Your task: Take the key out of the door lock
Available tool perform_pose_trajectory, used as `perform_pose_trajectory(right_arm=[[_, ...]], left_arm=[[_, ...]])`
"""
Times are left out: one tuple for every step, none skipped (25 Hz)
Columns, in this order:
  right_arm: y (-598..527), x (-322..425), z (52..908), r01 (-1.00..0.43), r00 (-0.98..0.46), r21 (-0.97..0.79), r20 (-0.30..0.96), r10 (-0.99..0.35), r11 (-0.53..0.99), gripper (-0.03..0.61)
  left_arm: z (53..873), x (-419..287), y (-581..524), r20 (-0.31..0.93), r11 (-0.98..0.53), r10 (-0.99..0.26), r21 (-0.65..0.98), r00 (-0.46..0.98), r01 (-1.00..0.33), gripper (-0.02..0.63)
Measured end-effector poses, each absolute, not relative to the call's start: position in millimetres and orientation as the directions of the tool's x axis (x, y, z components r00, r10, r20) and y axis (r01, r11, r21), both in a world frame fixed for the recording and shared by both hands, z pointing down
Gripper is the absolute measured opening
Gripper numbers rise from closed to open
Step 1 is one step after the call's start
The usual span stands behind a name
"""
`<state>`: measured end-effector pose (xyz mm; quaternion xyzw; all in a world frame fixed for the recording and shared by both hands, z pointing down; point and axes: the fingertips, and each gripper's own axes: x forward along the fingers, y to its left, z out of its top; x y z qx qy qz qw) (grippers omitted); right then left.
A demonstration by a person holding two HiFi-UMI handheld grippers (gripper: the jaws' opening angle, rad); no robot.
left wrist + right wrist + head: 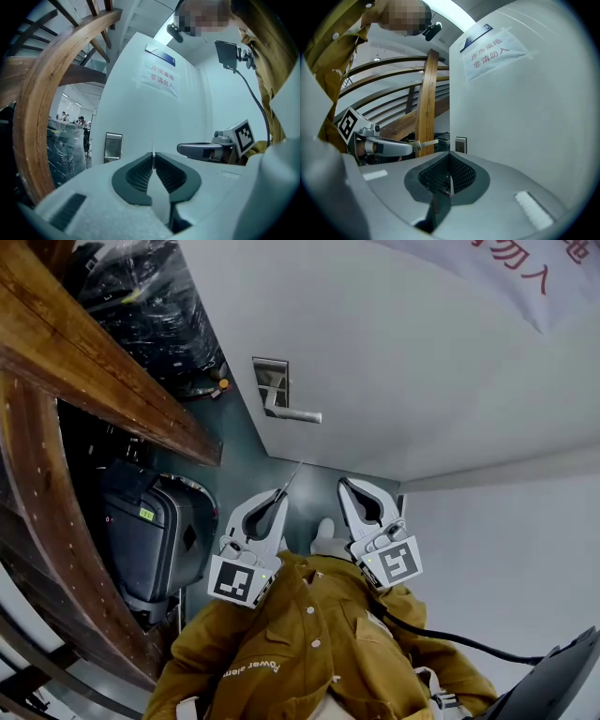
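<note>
A thin silver key (pixel 294 472) sticks out of my left gripper (pixel 281 491), which is shut on it, well away from the door. In the left gripper view the key's blade (pixel 153 146) rises edge-on between the closed pads. The metal lock plate (pixel 270 379) with its lever handle (pixel 296 414) sits on the white door (pixel 403 362), above both grippers. My right gripper (pixel 345 484) hangs beside the left one, shut, with nothing in it. From the right gripper view, the key (pixel 427 142) shows at the left gripper's tip, and the lock plate (pixel 461 144) lies beyond.
A curved wooden stair rail (pixel 56 521) and beam (pixel 112 381) stand to the left, with a black case (pixel 150 540) under them. A paper sign with red print (pixel 161 79) hangs on the door. A white wall (pixel 506 559) lies to the right.
</note>
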<state>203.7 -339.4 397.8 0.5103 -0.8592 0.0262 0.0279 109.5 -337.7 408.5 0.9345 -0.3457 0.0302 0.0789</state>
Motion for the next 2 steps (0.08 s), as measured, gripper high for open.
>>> perform_pose_trajectory(right_arm=[[-339.4, 203.0, 397.5, -0.877, -0.48, -0.016, 0.077, -0.874, 0.48, 0.006], [-339.3, 202.3, 397.3, -0.876, -0.482, -0.015, 0.079, -0.873, 0.482, 0.006]], left_arm=[[408.5, 109.7, -337.4, 0.113, -0.749, -0.64, 0.127, 0.76, -0.65, 0.02], [408.3, 109.9, -337.1, 0.115, -0.75, -0.639, 0.128, 0.761, -0.649, 0.02]])
